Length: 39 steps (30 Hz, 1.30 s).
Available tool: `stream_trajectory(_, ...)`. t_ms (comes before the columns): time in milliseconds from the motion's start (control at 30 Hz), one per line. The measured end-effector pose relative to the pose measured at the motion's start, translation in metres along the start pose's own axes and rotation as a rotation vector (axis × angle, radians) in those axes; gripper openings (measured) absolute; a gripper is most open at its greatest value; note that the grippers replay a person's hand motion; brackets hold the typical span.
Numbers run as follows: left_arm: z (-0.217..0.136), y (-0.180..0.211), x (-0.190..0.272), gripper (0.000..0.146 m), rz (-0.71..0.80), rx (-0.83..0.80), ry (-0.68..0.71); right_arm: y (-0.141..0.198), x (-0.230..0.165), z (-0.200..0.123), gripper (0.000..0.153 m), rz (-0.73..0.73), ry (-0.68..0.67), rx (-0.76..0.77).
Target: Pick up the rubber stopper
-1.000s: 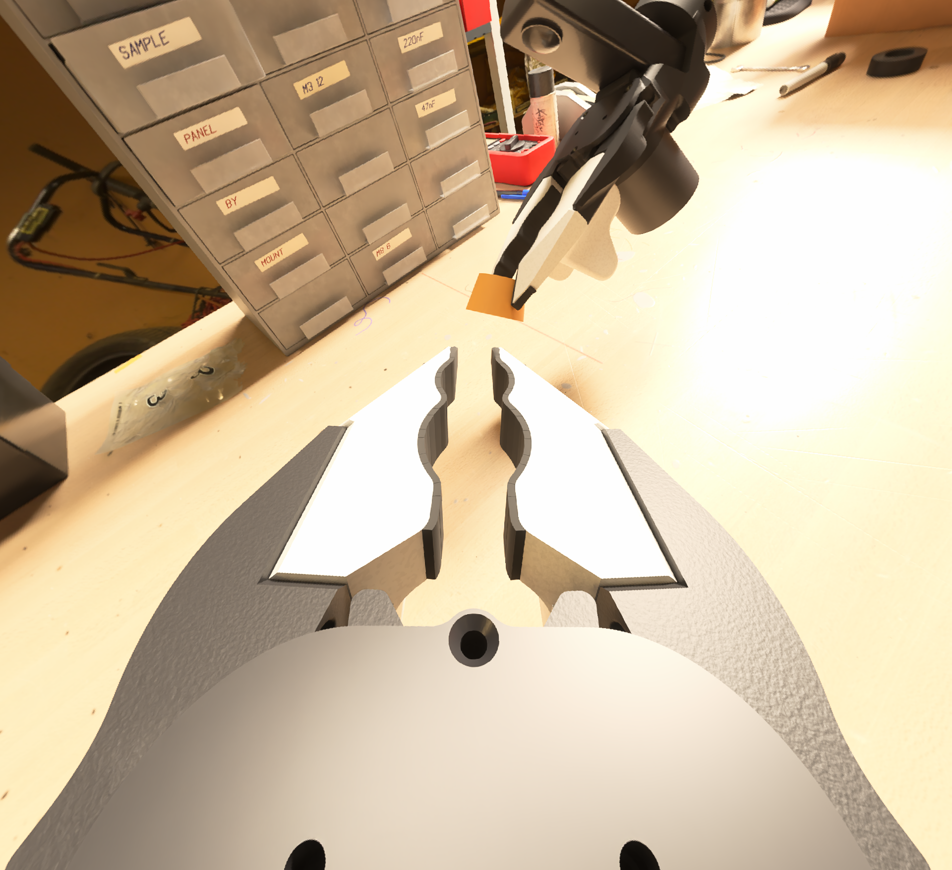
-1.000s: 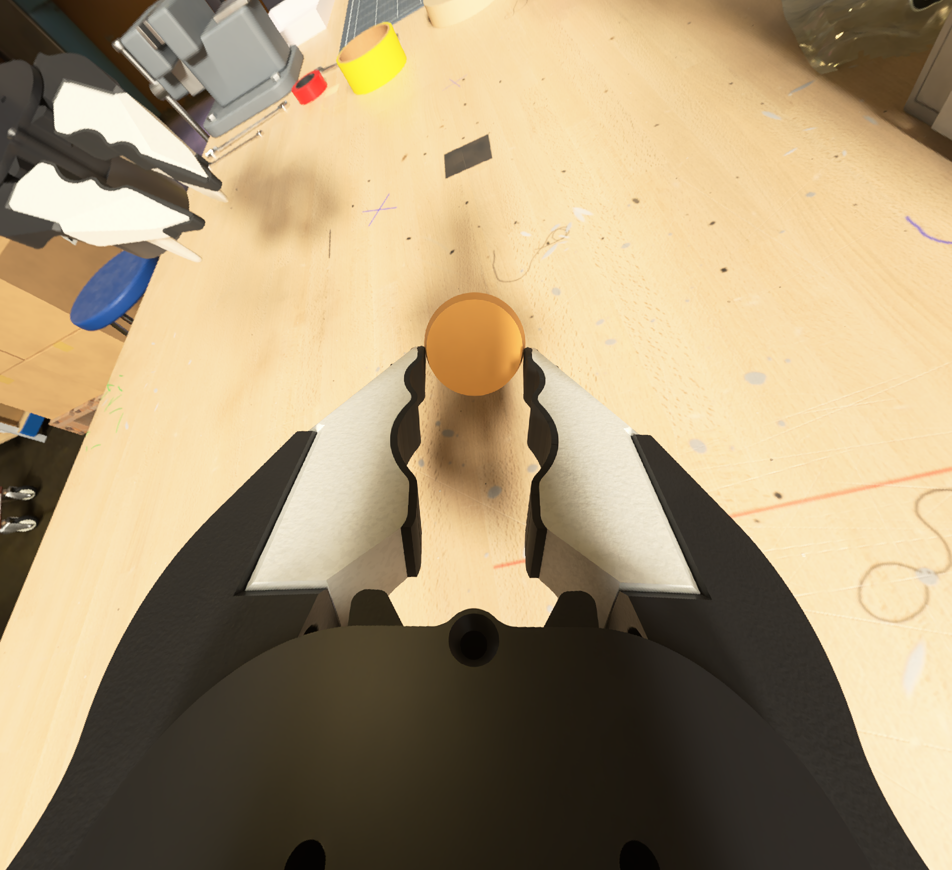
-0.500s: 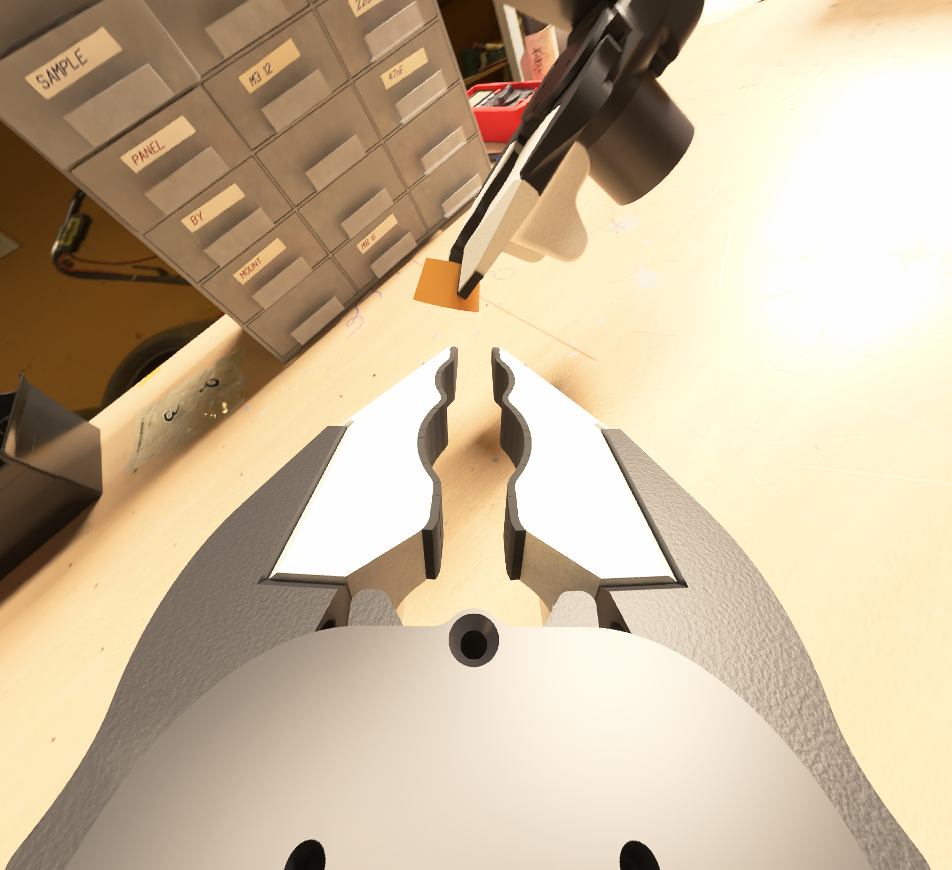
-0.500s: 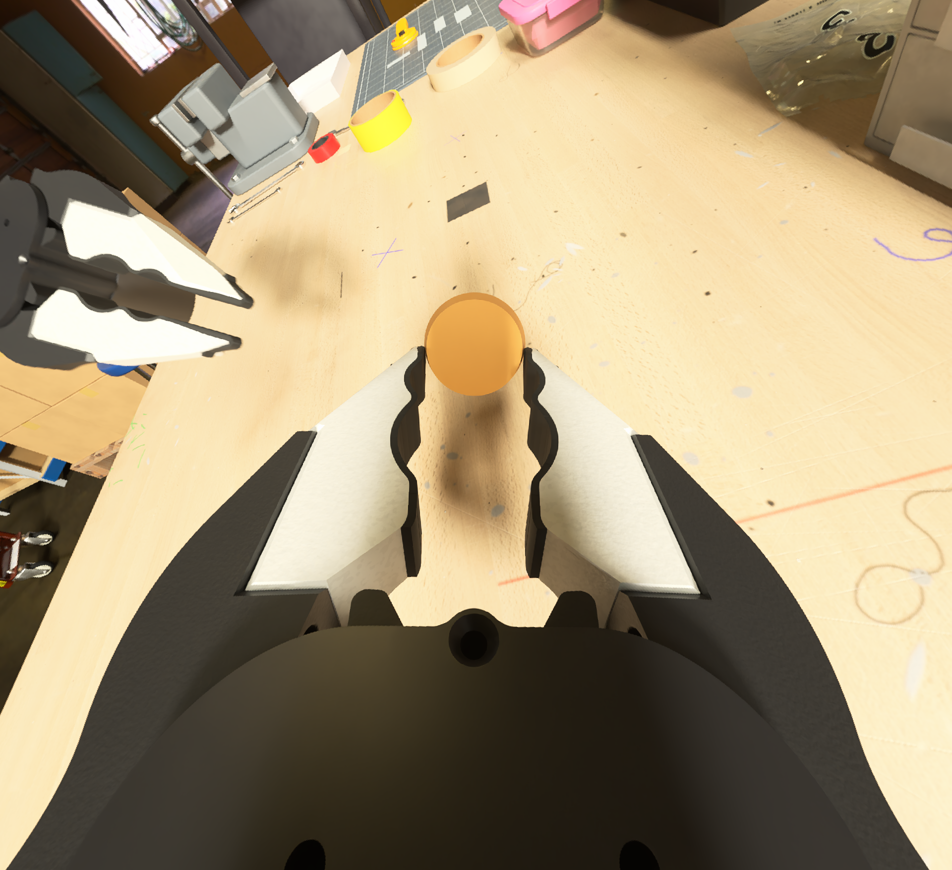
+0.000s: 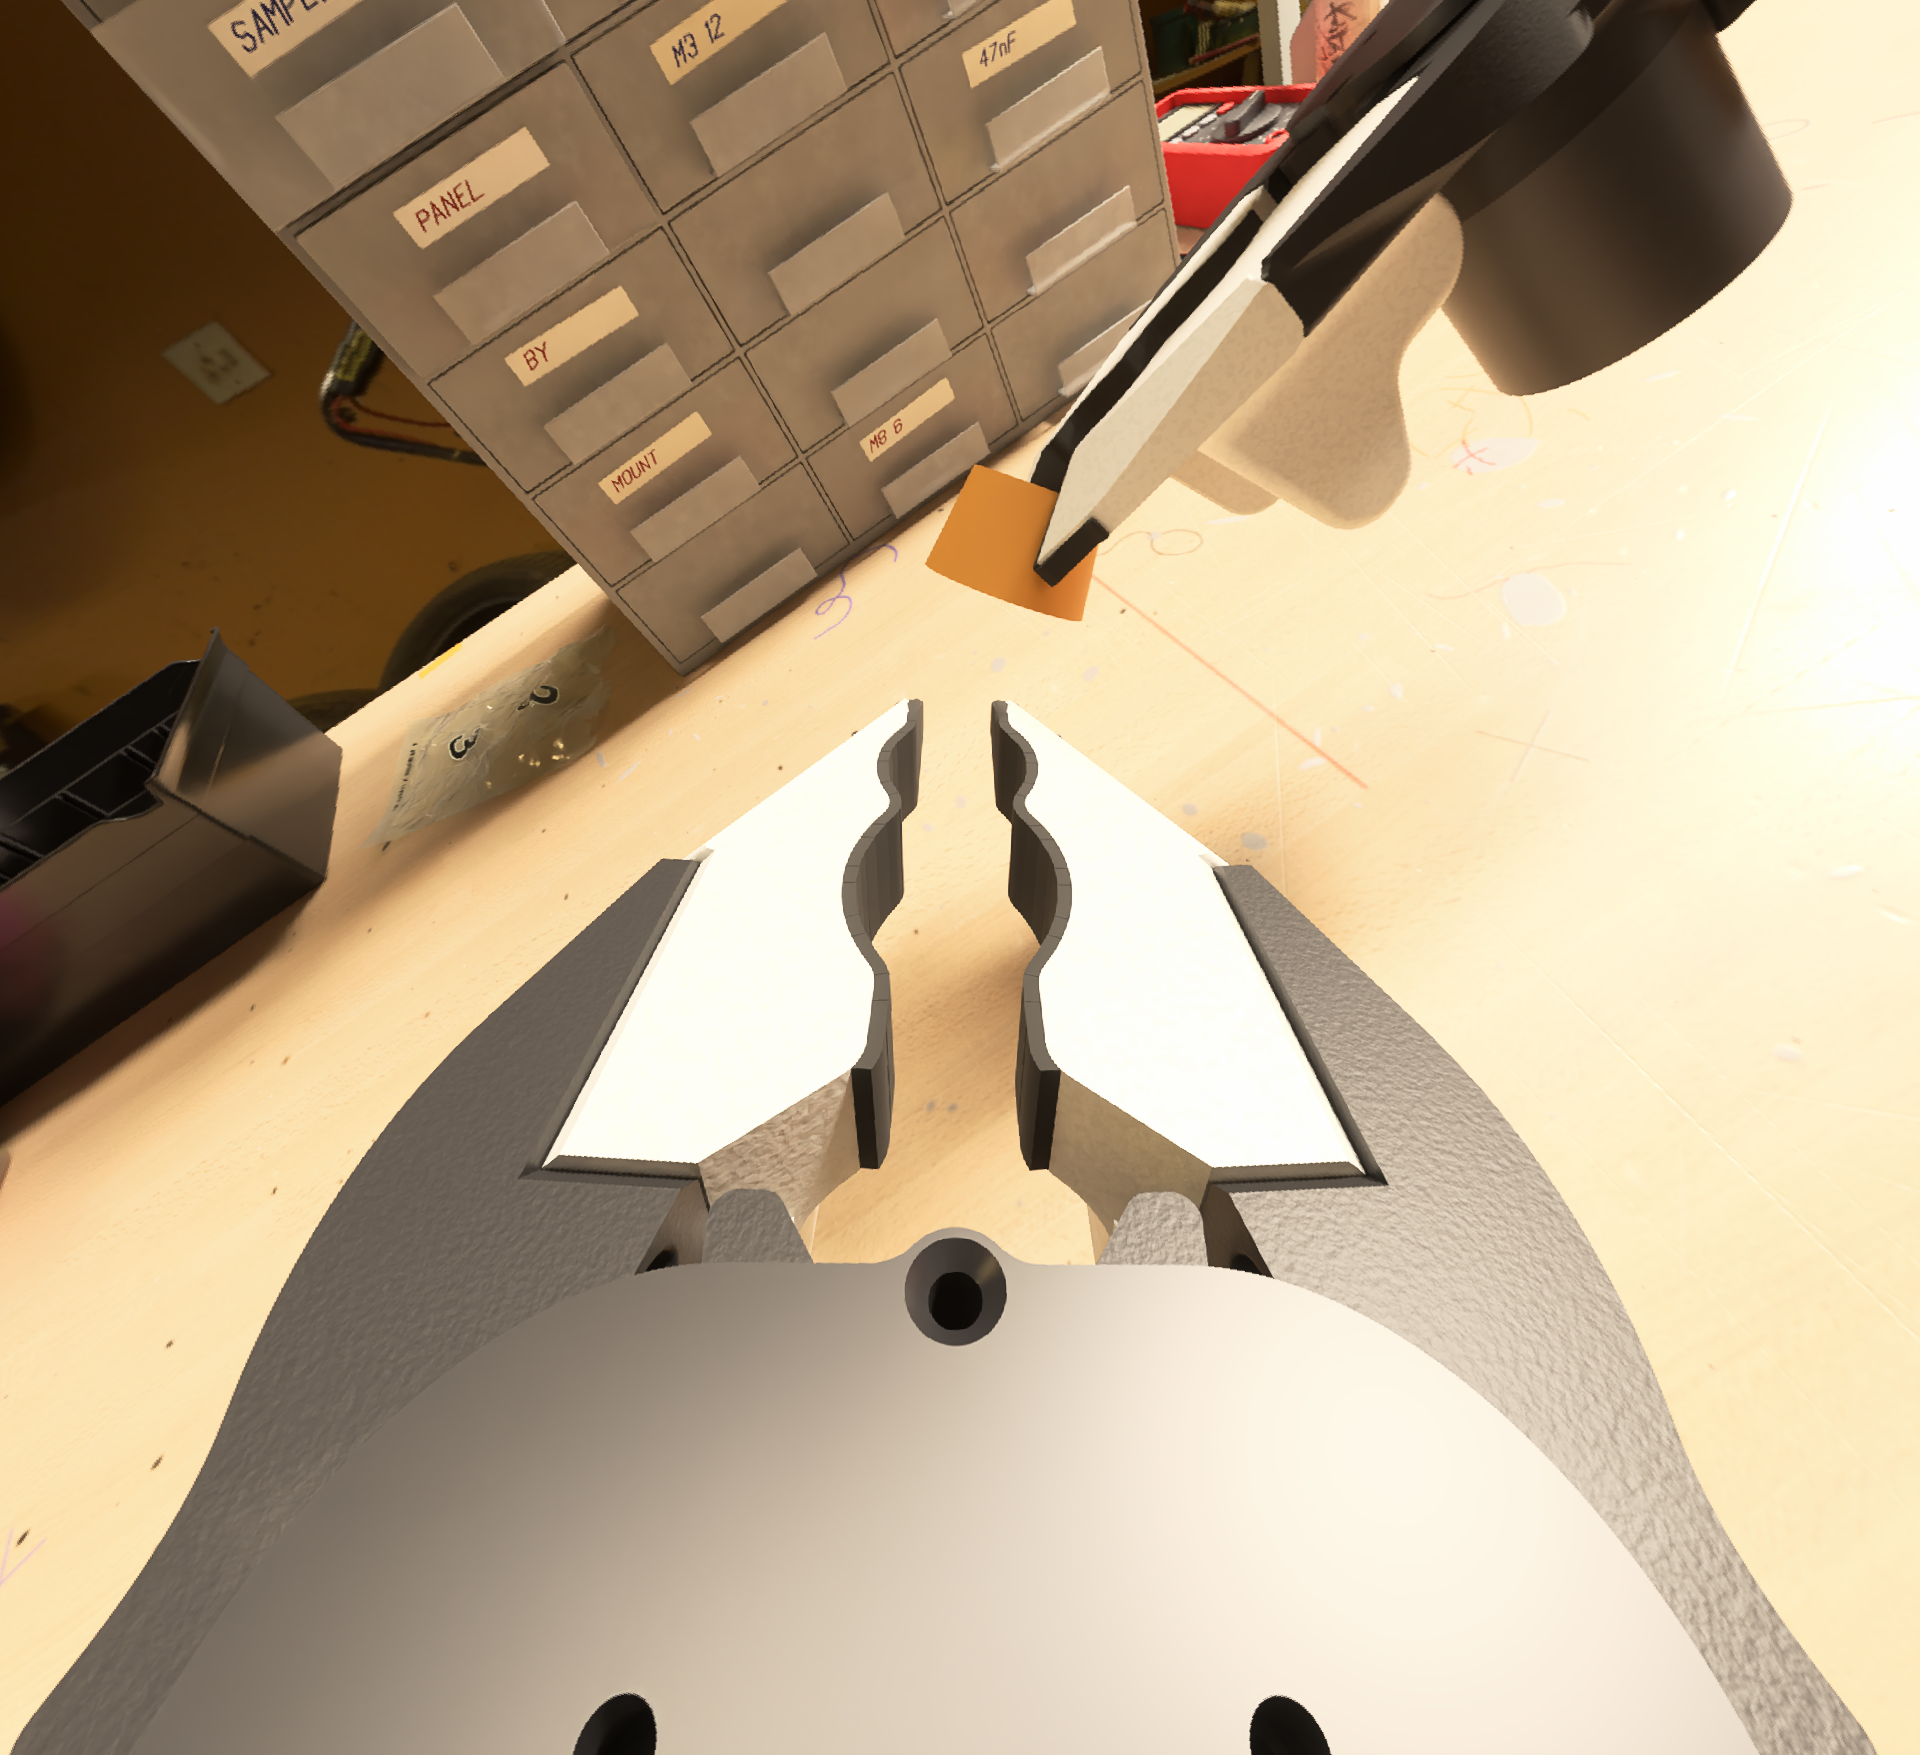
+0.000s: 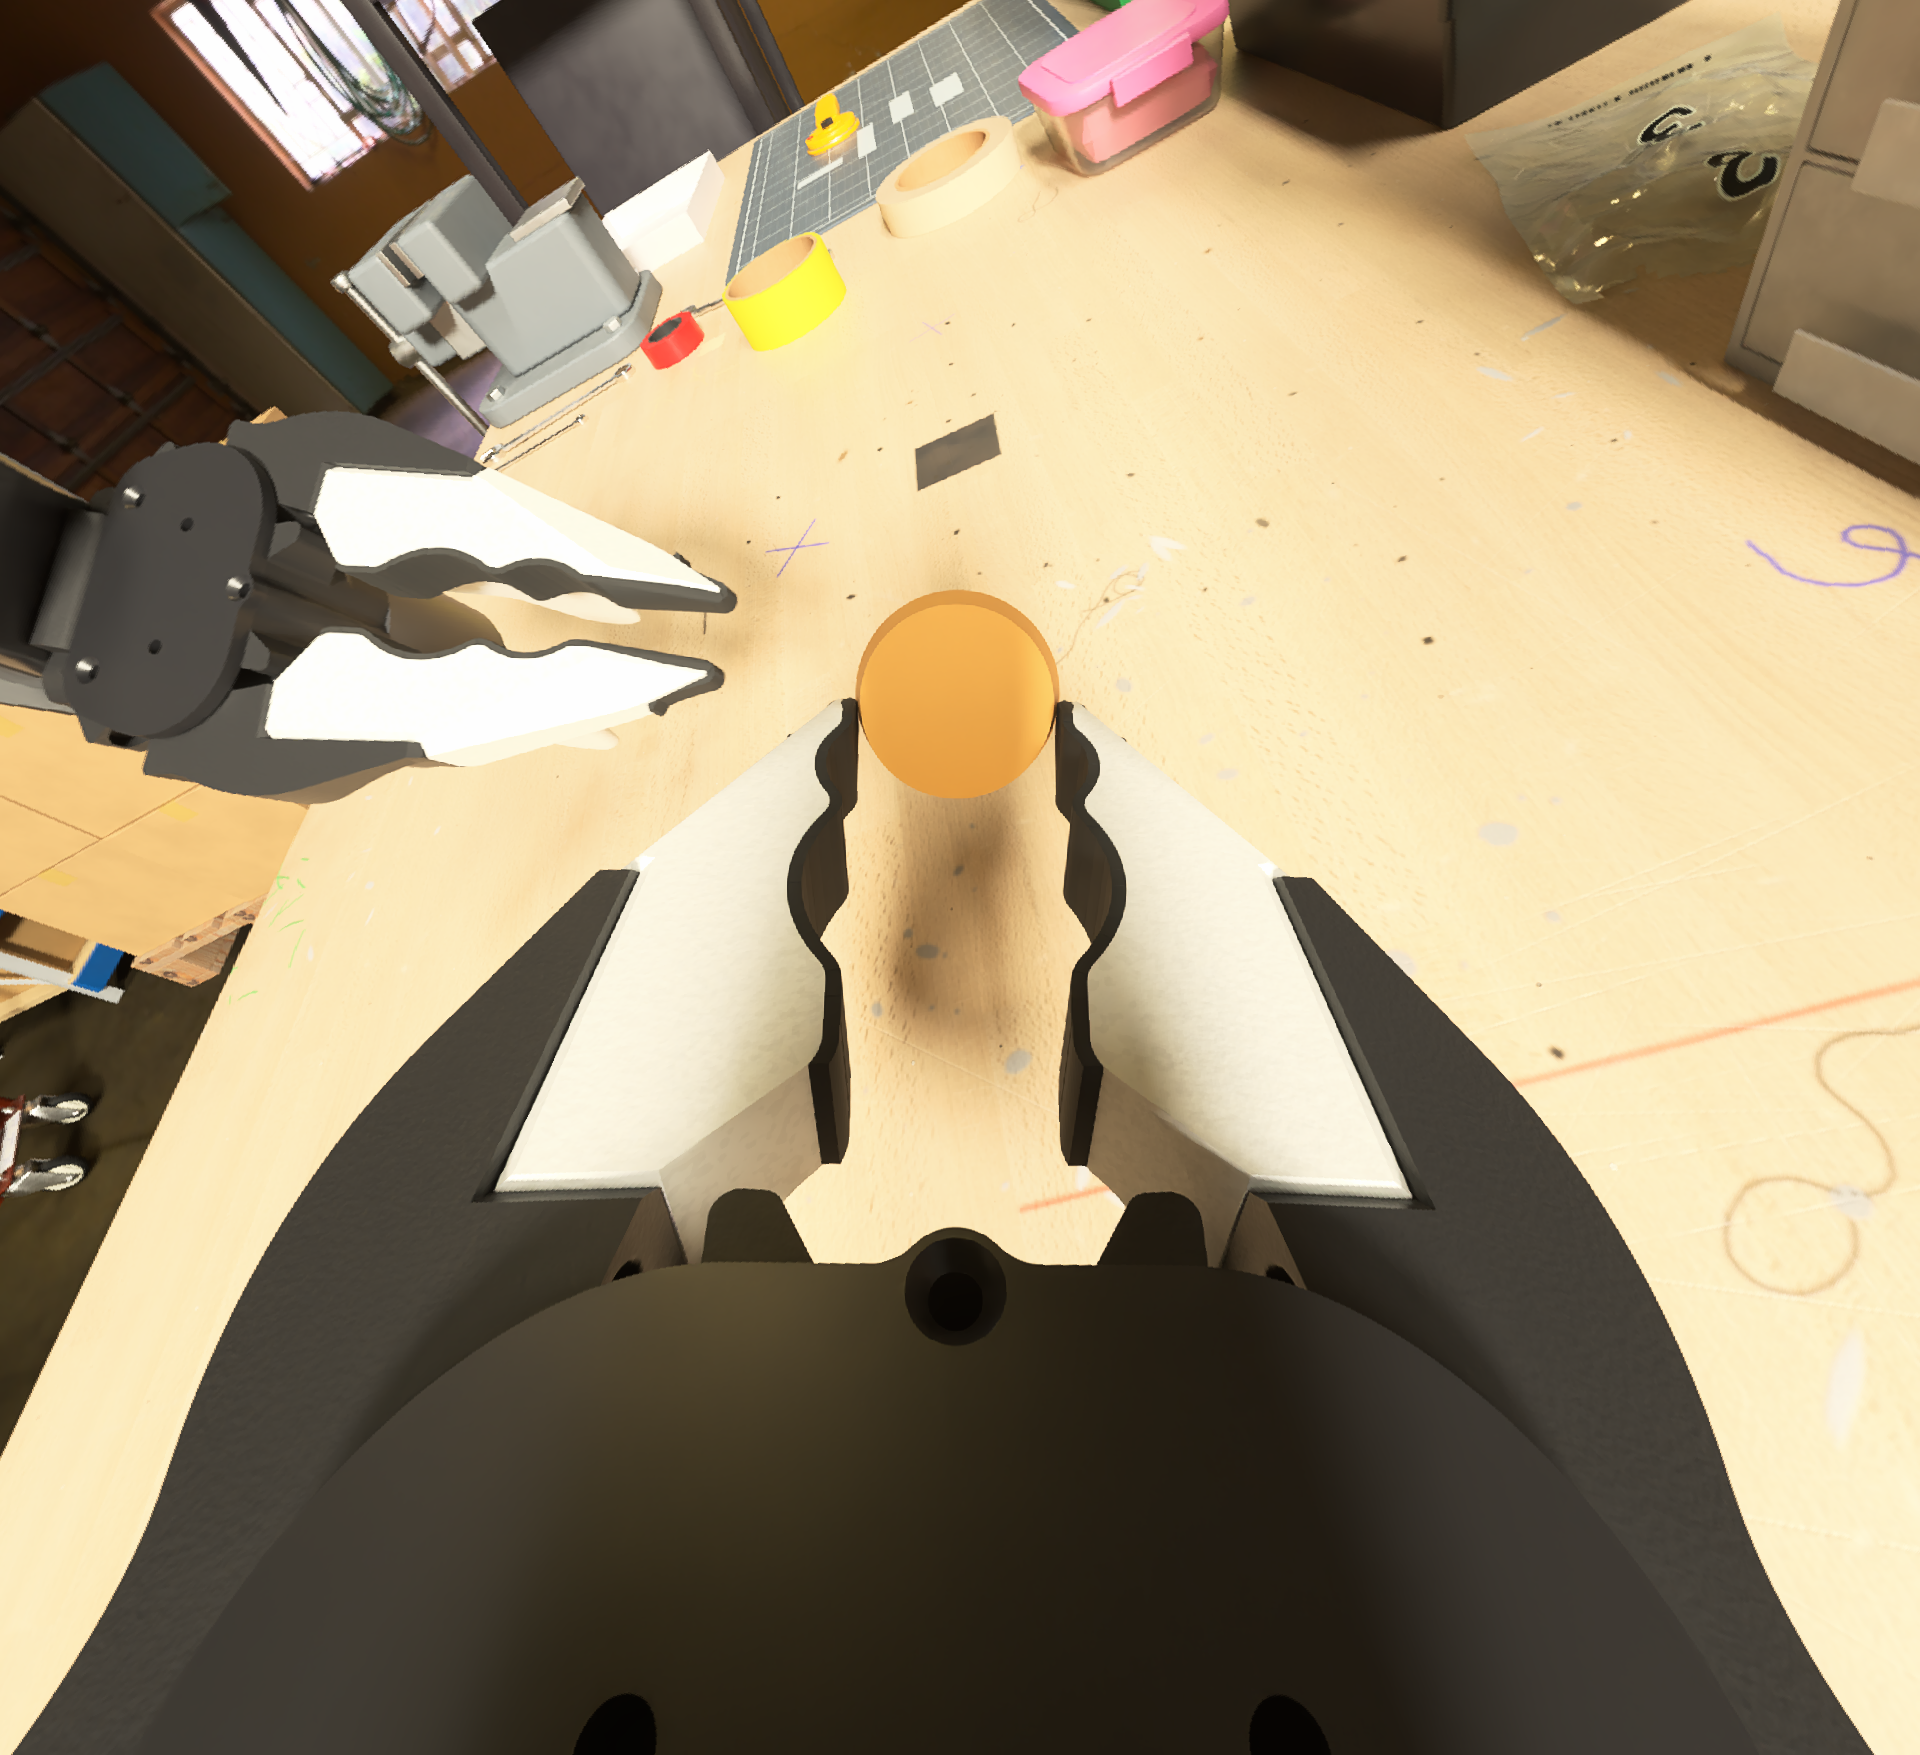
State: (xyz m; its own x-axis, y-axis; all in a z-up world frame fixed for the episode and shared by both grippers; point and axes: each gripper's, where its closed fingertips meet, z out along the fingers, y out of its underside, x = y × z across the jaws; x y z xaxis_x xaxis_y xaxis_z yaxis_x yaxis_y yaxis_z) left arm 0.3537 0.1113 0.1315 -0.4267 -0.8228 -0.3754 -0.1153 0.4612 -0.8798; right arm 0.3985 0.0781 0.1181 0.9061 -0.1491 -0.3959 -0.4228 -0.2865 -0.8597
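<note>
The rubber stopper (image 6: 954,697) is an orange tapered plug. My right gripper (image 6: 956,718) is shut on it at the fingertips and holds it above the wooden bench, with its shadow on the wood below. In the left wrist view the stopper (image 5: 987,531) hangs in the dark right gripper (image 5: 1060,552) in front of the drawer cabinet. My left gripper (image 5: 954,718) is empty, its jaws a narrow gap apart, low over the bench. It also shows in the right wrist view (image 6: 722,635), just left of the stopper and apart from it.
A grey drawer cabinet (image 5: 727,199) stands at the bench's far side, with a plastic bag (image 5: 488,749) and a black bin (image 5: 135,853) beside it. A vise (image 6: 509,303), a yellow tape roll (image 6: 784,292), a beige tape roll (image 6: 945,173) and a pink box (image 6: 1132,79) lie farther off.
The right gripper has lifted the stopper higher off the bench. The left gripper has moved in closer to the stopper, its jaws unchanged.
</note>
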Motion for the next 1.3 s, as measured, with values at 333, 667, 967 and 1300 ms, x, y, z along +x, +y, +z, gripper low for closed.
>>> stream_trajectory(333, 0.011, -0.007, -0.004, 0.013, -0.048, 0.065, -0.025, -0.005, -0.006, 0.002, 0.038, -0.013, -0.011, 0.013)
stream_trajectory(667, 0.014, -0.01, -0.005, 0.013, -0.04, 0.078, -0.05, -0.008, -0.009, 0.0, 0.038, -0.024, -0.017, 0.023)
stream_trajectory(967, 0.015, -0.012, -0.006, 0.013, -0.036, 0.076, -0.044, -0.01, -0.012, 0.0, 0.038, -0.056, -0.012, 0.016)
stream_trajectory(1300, 0.012, -0.016, -0.007, 0.013, 0.02, 0.074, -0.018, -0.011, -0.018, 0.0, 0.038, -0.132, 0.02, -0.023)
